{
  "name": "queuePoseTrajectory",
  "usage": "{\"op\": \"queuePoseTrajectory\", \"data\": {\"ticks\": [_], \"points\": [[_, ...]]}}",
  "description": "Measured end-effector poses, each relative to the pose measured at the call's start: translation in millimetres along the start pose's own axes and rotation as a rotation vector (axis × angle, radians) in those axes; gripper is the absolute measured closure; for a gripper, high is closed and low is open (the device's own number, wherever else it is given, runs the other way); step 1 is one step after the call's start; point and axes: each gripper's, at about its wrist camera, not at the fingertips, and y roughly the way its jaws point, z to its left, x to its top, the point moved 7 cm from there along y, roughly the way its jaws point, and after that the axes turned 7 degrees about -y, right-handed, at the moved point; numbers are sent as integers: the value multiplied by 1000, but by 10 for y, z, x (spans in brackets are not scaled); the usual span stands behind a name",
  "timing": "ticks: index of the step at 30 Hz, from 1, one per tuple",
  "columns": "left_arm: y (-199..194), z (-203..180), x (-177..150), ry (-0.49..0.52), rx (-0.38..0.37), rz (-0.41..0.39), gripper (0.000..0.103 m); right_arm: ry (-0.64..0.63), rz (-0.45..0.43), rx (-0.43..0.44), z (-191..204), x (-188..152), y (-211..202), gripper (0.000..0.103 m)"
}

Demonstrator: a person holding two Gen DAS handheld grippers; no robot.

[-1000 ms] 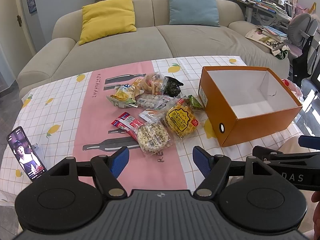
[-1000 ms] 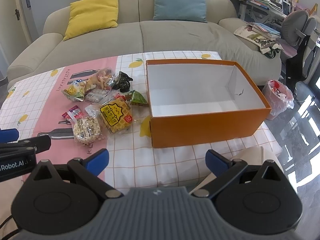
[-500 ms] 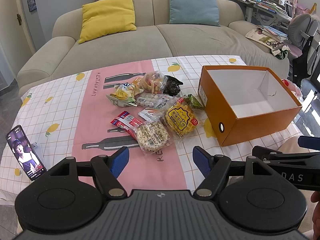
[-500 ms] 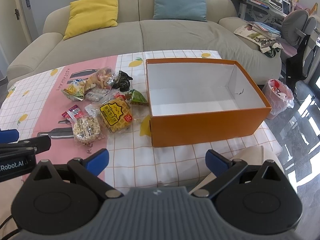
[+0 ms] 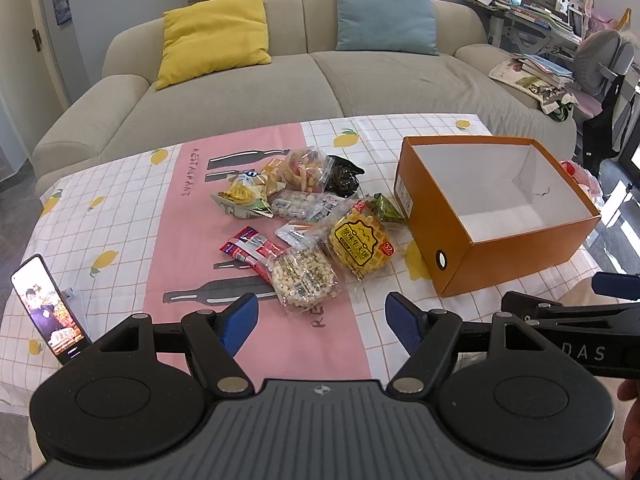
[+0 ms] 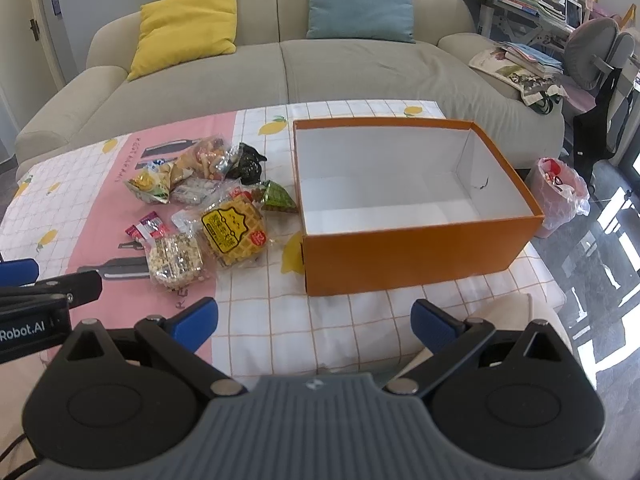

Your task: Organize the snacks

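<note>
Left tongs [image 5: 322, 316] held level above the near edge of the surface [image 5: 120, 208], jaws wide, nothing between them. Right tongs [image 6: 314, 320] alongside at like height over the near right corner, jaws likewise wide and empty. Snack packets lie heaped mid-surface: waffle packet [image 5: 360, 240], puffed-grain packet [image 5: 304, 276], red sachets [image 5: 252, 248], green triangular packet [image 6: 278, 198]. Orange box [image 6: 420, 248], open-topped with nothing inside, stands just right of the heap. Phone [image 5: 48, 308] propped at the near left corner.
</note>
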Motion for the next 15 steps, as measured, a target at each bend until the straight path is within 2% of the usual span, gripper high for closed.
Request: {"op": "queuePoseTrajectory", "data": {"ticks": [7, 9, 13, 14, 15], "points": [[138, 94, 139, -49, -94, 8, 24, -23, -43, 61, 25, 121, 162, 4], [238, 147, 186, -53, -100, -1, 31, -42, -69, 87, 55, 177, 255, 15], [410, 255, 255, -47, -106, -32, 35, -73, -118, 115, 135, 278, 373, 22], [459, 289, 265, -49, -114, -38, 35, -109, -158, 133, 231, 358, 458, 27], [497, 323, 271, -56, -121, -38, 35, -128, -164, 141, 283, 390, 508, 28]]}}
